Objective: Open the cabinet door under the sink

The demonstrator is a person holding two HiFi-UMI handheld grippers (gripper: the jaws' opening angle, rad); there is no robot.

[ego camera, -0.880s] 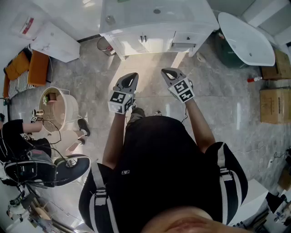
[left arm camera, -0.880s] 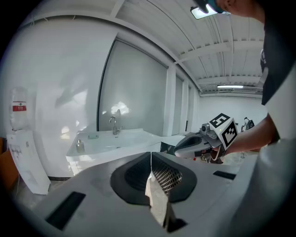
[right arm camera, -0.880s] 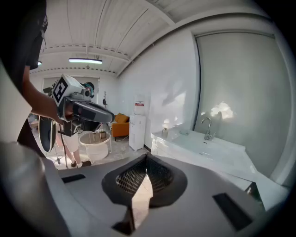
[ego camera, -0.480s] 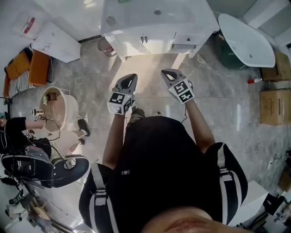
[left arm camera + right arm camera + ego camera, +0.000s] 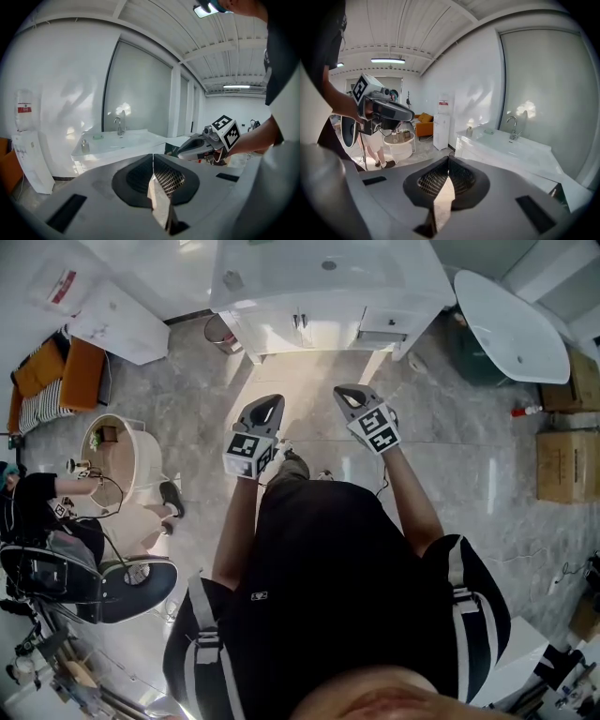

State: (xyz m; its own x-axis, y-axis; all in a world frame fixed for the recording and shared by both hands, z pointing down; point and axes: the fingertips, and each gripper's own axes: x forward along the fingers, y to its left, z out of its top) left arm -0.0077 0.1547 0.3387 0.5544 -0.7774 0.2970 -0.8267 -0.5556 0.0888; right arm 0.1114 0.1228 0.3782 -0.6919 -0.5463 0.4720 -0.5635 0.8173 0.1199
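The white sink cabinet [image 5: 323, 326] stands at the top of the head view, its two doors shut and their thin handles [image 5: 301, 322] side by side in the middle. Both grippers hover over the floor well short of it. My left gripper [image 5: 271, 399] is shut and holds nothing; my right gripper [image 5: 346, 391] is shut and holds nothing too. In the left gripper view the jaws [image 5: 153, 157] meet in front of the sink top [image 5: 117, 139] with its faucet [image 5: 119, 125]. In the right gripper view the closed jaws [image 5: 448, 160] face the same basin [image 5: 513, 144].
A white bathtub [image 5: 511, 322] lies right of the cabinet, with cardboard boxes [image 5: 566, 460] beyond it. A small bin [image 5: 217, 333] stands by the cabinet's left corner. Further left are a white dispenser [image 5: 117, 329], an orange sofa [image 5: 67, 379], a round side table [image 5: 117, 454] and a seated person [image 5: 37, 514].
Both grippers hold almost the same place. The wearer's foot has come a little forward, and the seated person at the left has shifted.
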